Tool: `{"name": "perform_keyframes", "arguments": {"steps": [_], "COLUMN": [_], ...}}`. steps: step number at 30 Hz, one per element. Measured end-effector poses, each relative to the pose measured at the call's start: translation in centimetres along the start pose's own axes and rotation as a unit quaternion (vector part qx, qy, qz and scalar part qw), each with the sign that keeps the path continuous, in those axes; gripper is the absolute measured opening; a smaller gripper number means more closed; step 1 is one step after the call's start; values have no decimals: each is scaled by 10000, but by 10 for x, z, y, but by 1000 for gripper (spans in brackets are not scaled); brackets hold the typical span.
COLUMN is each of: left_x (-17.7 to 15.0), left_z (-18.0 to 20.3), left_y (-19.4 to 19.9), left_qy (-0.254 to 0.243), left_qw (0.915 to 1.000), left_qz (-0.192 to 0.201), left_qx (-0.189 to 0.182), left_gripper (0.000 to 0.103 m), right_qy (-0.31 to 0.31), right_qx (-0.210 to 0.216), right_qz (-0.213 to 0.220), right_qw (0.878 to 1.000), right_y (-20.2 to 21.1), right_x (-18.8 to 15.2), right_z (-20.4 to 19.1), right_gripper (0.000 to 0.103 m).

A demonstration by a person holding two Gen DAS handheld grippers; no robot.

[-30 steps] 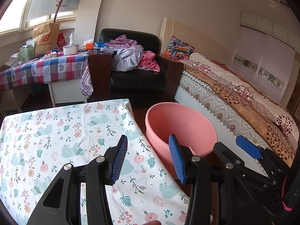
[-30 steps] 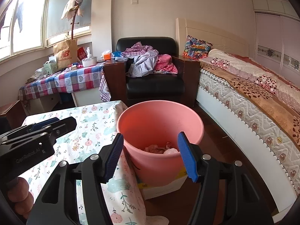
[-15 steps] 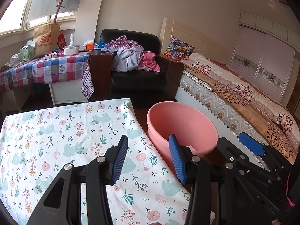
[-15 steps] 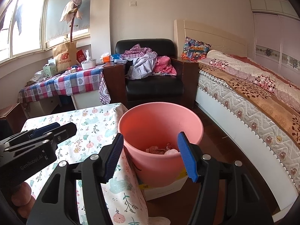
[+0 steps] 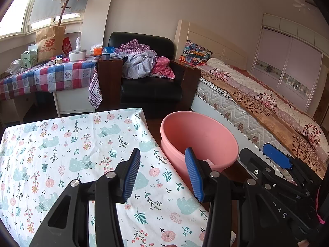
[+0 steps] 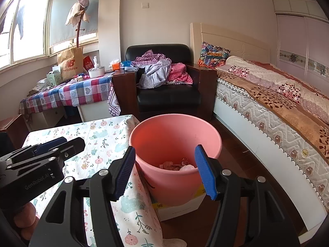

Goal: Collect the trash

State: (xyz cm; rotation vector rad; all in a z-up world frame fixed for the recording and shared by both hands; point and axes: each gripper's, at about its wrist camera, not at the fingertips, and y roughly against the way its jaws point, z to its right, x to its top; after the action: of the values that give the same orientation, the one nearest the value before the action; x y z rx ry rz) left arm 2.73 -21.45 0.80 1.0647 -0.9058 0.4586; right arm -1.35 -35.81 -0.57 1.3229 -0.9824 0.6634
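One floral tablecloth (image 5: 67, 144) beside bucket (image 5: 197, 131)

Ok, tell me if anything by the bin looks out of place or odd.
The pink bin stands upright with crumpled trash inside. Oddly, it sits on a white box, not the floor. Nothing is spilled.

Left wrist cam sits low over the floral tabletop (image 5: 61, 144), facing the armchair (image 5: 148, 78) at frame centre. Right wrist cam is close above the pink bin (image 6: 174, 142), same heading. Both share tabletop, bin, armchair, bed (image 6: 277, 103).
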Motion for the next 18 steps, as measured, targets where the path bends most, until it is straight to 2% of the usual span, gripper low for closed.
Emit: {"name": "perform_keyframes", "arguments": {"steps": [18], "left_x": [0], "left_z": [3], "left_y": [0], "left_qy": [-3], "left_qw": [10000], "left_qz": [12], "left_qx": [2], "left_gripper": [45], "right_qy": [-41], "right_qx": [-21], "right_qz": [92], "right_qw": [9999], "right_y": [9], "right_x": [5], "right_z": [-3], "right_gripper": [60]}}
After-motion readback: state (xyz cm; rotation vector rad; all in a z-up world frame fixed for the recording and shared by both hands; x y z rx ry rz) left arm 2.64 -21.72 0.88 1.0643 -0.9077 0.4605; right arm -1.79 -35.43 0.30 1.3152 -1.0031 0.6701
